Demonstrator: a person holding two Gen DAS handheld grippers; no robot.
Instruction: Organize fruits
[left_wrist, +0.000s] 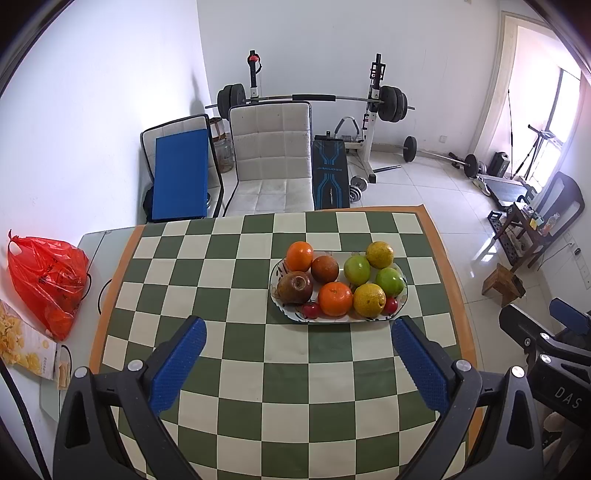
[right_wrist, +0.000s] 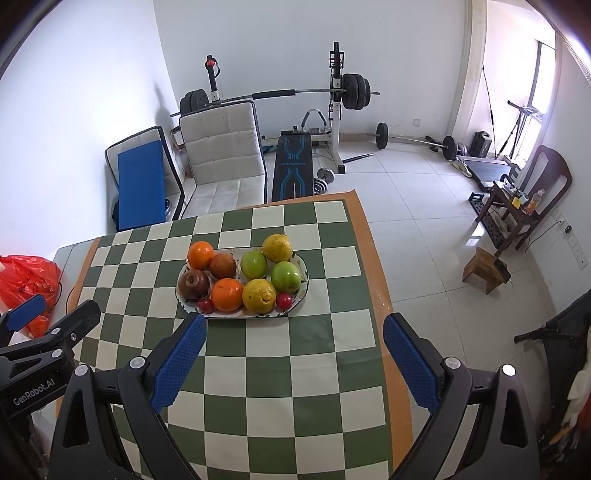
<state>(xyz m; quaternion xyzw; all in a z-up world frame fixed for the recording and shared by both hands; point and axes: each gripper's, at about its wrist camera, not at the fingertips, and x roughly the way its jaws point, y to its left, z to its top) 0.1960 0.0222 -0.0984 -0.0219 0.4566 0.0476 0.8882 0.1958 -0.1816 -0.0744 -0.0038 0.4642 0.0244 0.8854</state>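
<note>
Blue ribbed pads fill the bottom of the left wrist view: the left gripper (left_wrist: 297, 332) hangs with its two black fingers spread wide, nothing between them, above the green-and-cream checkered tablecloth (left_wrist: 258, 387). Same story in the right wrist view, where the right gripper (right_wrist: 293, 328) is splayed fully apart and empty over the cloth.

Now the dish. An oval white ceramic plate with a painted rim (left_wrist: 275, 295) sits just past the left gripper's fingertips, right of centre in that frame, and it is loaded: two bright oranges (left_wrist: 335, 298), two green apples (left_wrist: 357, 269), two yellow-green citrus fruits (left_wrist: 369, 300), a brownish-red round fruit (left_wrist: 324, 269), a dark bruised apple with a deep stem pit (left_wrist: 295, 287), and two small red cherry-like fruits (left_wrist: 311, 309) tucked against the near rim. All fruit lies on the plate, packed and touching.

From the right wrist view the plate (right_wrist: 303, 291) lies upper left of centre, its near rim just beyond the left-hand fingertip, while the right-hand finger reaches toward the cloth's orange border (right_wrist: 397, 391). The left gripper shows at the left edge there too.

A red plastic bag (left_wrist: 44, 280) slumps at the left edge, well apart from the plate.
</note>
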